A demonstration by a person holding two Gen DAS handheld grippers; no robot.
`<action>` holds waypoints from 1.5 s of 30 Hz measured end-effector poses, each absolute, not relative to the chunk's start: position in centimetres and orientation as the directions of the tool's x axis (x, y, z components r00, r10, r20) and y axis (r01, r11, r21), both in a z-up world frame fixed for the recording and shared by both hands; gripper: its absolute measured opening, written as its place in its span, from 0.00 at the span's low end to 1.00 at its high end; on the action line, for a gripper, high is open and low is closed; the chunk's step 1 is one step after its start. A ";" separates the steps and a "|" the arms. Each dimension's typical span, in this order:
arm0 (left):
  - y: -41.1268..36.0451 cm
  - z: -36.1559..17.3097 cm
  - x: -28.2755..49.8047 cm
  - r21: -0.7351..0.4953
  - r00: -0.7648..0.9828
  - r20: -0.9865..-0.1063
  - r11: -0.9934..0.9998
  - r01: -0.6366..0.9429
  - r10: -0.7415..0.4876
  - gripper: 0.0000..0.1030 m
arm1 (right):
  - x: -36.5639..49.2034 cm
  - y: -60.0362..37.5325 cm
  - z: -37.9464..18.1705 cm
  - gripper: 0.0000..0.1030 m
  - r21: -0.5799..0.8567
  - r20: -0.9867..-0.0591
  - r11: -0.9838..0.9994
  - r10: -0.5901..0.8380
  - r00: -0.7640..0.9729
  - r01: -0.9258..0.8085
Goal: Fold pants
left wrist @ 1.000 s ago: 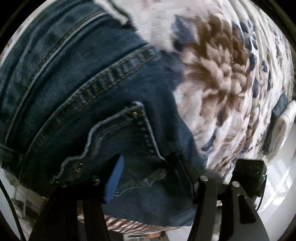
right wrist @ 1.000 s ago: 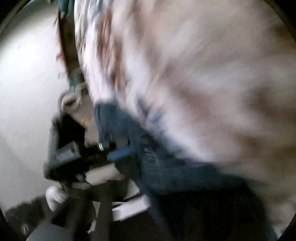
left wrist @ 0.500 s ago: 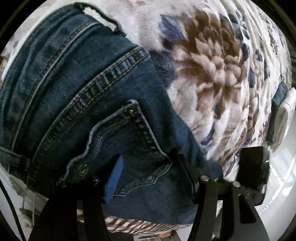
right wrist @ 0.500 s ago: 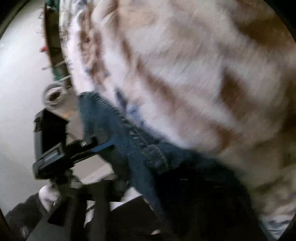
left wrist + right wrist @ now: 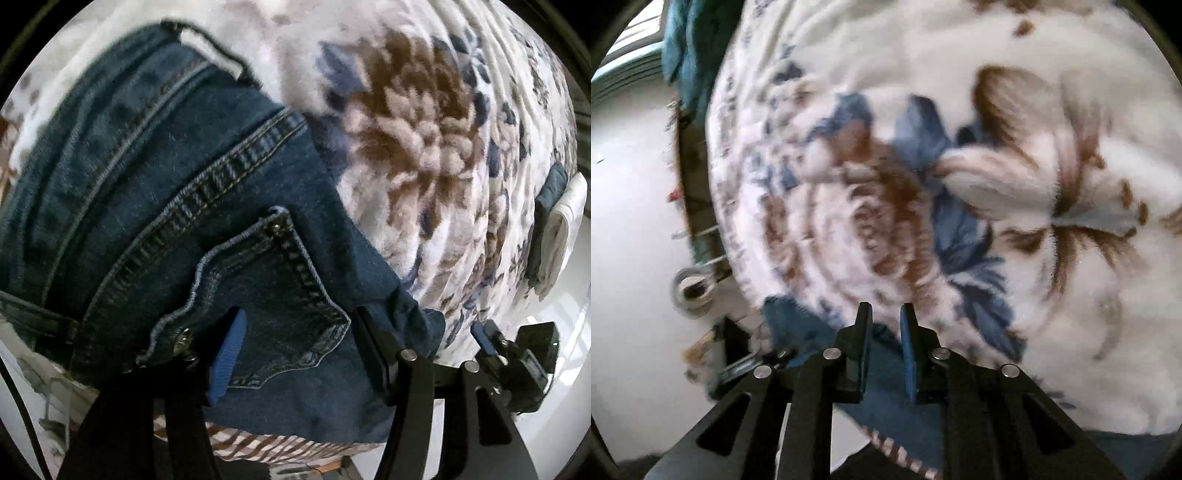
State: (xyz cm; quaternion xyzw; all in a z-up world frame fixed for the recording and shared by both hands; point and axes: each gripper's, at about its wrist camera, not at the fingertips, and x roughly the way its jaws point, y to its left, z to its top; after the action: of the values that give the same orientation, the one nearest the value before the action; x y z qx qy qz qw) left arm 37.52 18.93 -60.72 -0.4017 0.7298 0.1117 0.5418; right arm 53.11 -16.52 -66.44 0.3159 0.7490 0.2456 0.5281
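Dark blue jeans (image 5: 207, 192) lie on a white blanket with brown and blue flowers (image 5: 417, 147). In the left wrist view they fill the left and middle, back pocket (image 5: 273, 295) up. My left gripper (image 5: 299, 332) is open, its fingers spread over the pocket, the blue pad (image 5: 229, 358) resting on the denim. My right gripper (image 5: 884, 321) is open with a narrow gap and empty, just above the blanket; a strip of the jeans (image 5: 798, 325) lies below and left of it. The right gripper also shows in the left wrist view (image 5: 513, 350).
The blanket edge (image 5: 716, 206) drops to a pale floor (image 5: 631, 229) at the left of the right wrist view. A round metal object (image 5: 692, 290) stands on the floor. Folded white and dark cloths (image 5: 557, 229) lie at the far right blanket edge.
My right gripper has let go of the jeans and swung up over the blanket. The jeans have settled flatter in the left wrist view. The left gripper has barely moved.
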 end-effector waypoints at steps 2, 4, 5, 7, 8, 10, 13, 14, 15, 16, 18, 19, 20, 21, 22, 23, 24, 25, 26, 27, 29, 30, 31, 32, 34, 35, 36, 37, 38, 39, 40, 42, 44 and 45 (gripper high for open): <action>18.9 -60.1 37.7 -0.263 -0.090 -0.892 0.670 -0.694 -0.443 0.57 | 52.3 -14.6 -66.1 0.62 0.716 -0.628 0.686 0.713 -0.311 0.127; 18.6 -59.0 37.9 -0.252 -0.077 -0.907 0.682 -0.687 -0.413 0.58 | 51.6 -12.7 -66.8 0.65 0.711 -0.636 0.702 0.673 -0.377 0.054; 18.4 -58.6 38.0 -0.250 -0.068 -0.913 0.685 -0.684 -0.402 0.58 | 51.2 -11.8 -67.4 0.65 0.704 -0.640 0.710 0.653 -0.405 0.031; 17.5 -57.9 38.7 -0.256 -0.044 -0.922 0.690 -0.677 -0.385 0.58 | 50.0 -11.1 -69.0 0.65 0.696 -0.649 0.718 0.617 -0.446 -0.019; 17.1 -58.0 39.1 -0.256 -0.048 -0.920 0.689 -0.678 -0.390 0.58 | 49.6 -9.9 -69.6 0.65 0.696 -0.652 0.717 0.607 -0.454 -0.041; 16.3 -58.8 40.0 -0.268 -0.085 -0.899 0.691 -0.671 -0.430 0.58 | 48.9 -7.5 -70.3 0.53 0.708 -0.657 0.699 0.597 -0.461 -0.105; 15.3 -60.0 40.3 -0.295 -0.121 -0.848 0.651 -0.700 -0.515 0.66 | 47.5 -5.7 -69.4 0.32 0.640 -0.750 0.723 0.515 -0.415 -0.261; 15.0 -60.2 40.2 -0.304 -0.125 -0.828 0.625 -0.719 -0.546 0.66 | 46.9 -6.0 -68.2 0.29 0.632 -0.764 0.724 0.525 -0.374 -0.275; 14.9 -60.4 40.0 -0.309 -0.129 -0.807 0.598 -0.740 -0.576 0.66 | 46.4 -6.2 -67.3 0.25 0.629 -0.771 0.724 0.533 -0.350 -0.284; 14.8 -60.6 39.9 -0.307 -0.132 -0.787 0.568 -0.764 -0.603 0.66 | 45.5 -6.6 -65.9 0.20 0.619 -0.784 0.722 0.538 -0.310 -0.309; 15.0 -60.7 39.7 -0.301 -0.126 -0.764 0.523 -0.797 -0.632 0.66 | 43.8 -6.9 -63.7 0.16 0.605 -0.796 0.715 0.549 -0.256 -0.350; 14.9 -60.7 39.7 -0.298 -0.124 -0.759 0.510 -0.807 -0.640 0.66 | 42.7 -6.9 -62.4 0.16 0.597 -0.801 0.708 0.553 -0.229 -0.376; 14.8 -60.9 39.8 -0.288 -0.130 -0.758 0.506 -0.813 -0.640 0.66 | 41.8 -7.2 -61.6 0.16 0.589 -0.805 0.704 0.555 -0.211 -0.397; 14.6 -61.1 39.9 -0.275 -0.147 -0.754 0.511 -0.814 -0.640 0.67 | 40.7 -7.2 -60.7 0.15 0.585 -0.806 0.695 0.556 -0.203 -0.418; 14.3 -61.4 39.9 -0.260 -0.169 -0.751 0.521 -0.813 -0.638 0.69 | 39.9 -7.2 -60.0 0.15 0.576 -0.811 0.688 0.550 -0.201 -0.442; 14.1 -61.8 39.9 -0.241 -0.196 -0.751 0.537 -0.809 -0.631 0.70 | 39.0 -7.2 -59.4 0.14 0.559 -0.819 0.688 0.546 -0.178 -0.463; 13.7 -62.3 39.8 -0.223 -0.221 -0.750 0.552 -0.803 -0.624 0.71 | 38.5 -7.3 -59.3 0.14 0.561 -0.816 0.680 0.548 -0.182 -0.472; 13.3 -63.2 39.7 -0.180 -0.284 -0.746 0.593 -0.785 -0.602 0.71 | 37.9 -7.2 -59.0 0.13 0.547 -0.823 0.678 0.542 -0.168 -0.491; 13.2 -63.7 39.5 -0.152 -0.312 -0.749 0.610 -0.777 -0.585 0.71 | 37.7 -7.4 -59.0 0.13 0.549 -0.821 0.675 0.544 -0.169 -0.494; 13.1 -64.4 39.2 -0.127 -0.328 -0.763 0.627 -0.769 -0.557 0.71 | 37.6 -7.6 -59.2 0.13 0.554 -0.819 0.669 0.546 -0.178 -0.495; 12.7 -64.9 39.2 -0.108 -0.354 -0.781 0.669 -0.735 -0.514 0.55 | 37.6 -7.6 -59.3 0.13 0.553 -0.819 0.674 0.549 -0.169 -0.490; 12.5 -64.8 39.2 -0.112 -0.349 -0.794 0.685 -0.720 -0.497 0.50 | 37.7 -7.7 -59.7 0.13 0.580 -0.803 0.661 0.562 -0.199 -0.476; 12.3 -64.4 39.2 -0.124 -0.337 -0.807 0.697 -0.706 -0.485 0.43 | 37.7 -8.0 -60.0 0.13 0.591 -0.797 0.655 0.564 -0.216 -0.471; 12.0 -64.0 39.2 -0.134 -0.326 -0.817 0.707 -0.695 -0.475 0.40 | 38.1 -8.6 -60.3 0.13 0.605 -0.789 0.660 0.572 -0.224 -0.444; 11.5 -62.8 39.1 -0.167 -0.298 -0.836 0.731 -0.662 -0.461 0.35 | 38.6 -10.6 -60.5 0.14 0.674 -0.737 0.648 0.620 -0.269 -0.354; 11.5 -62.5 38.9 -0.173 -0.289 -0.839 0.728 -0.663 -0.462 0.34 | 39.3 -11.8 -60.9 0.14 0.710 -0.705 0.644 0.654 -0.276 -0.287; 11.4 -62.1 38.8 -0.182 -0.277 -0.840 0.724 -0.665 -0.466 0.33 | 39.6 -12.6 -61.0 0.15 0.734 -0.679 0.634 0.679 -0.279 -0.245; 11.3 -61.8 38.7 -0.192 -0.265 -0.841 0.718 -0.670 -0.472 0.32 | 40.0 -13.3 -61.3 0.19 0.761 -0.648 0.617 0.707 -0.282 -0.202; 11.4 -61.4 38.4 -0.200 -0.255 -0.841 0.712 -0.673 -0.478 0.32 | 40.3 -14.0 -61.3 0.26 0.777 -0.628 0.608 0.728 -0.274 -0.164; 11.4 -61.1 38.2 -0.208 -0.245 -0.839 0.704 -0.679 -0.485 0.32 | 40.6 -14.5 -61.6 0.31 0.800 -0.596 0.587 0.753 -0.277 -0.127; 11.4 -60.9 38.0 -0.214 -0.240 -0.838 0.700 -0.681 -0.490 0.31 | 40.8 -14.7 -61.9 0.41 0.820 -0.565 0.563 0.774 -0.286 -0.097; 11.6 -60.5 37.5 -0.223 -0.231 -0.836 0.693 -0.686 -0.498 0.31 | 41.2 -14.6 -62.7 0.47 0.858 -0.497 0.512 0.811 -0.309 -0.039; 11.7 -61.0 37.6 -0.228 -0.226 -0.834 0.688 -0.689 -0.503 0.31 | 41.5 -13.7 -63.9 0.51 0.869 -0.464 0.494 0.816 -0.344 0.000; 11.7 -61.0 37.5 -0.231 -0.223 -0.834 0.687 -0.689 -0.504 0.31 | 41.7 -13.3 -64.4 0.52 0.873 -0.450 0.488 0.816 -0.363 0.013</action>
State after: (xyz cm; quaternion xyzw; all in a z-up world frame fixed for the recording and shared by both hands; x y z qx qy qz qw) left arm 37.51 11.71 -61.04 -0.3842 0.7764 0.0939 0.4907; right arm 41.71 -13.27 -64.35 0.2902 0.7137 0.4148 0.4841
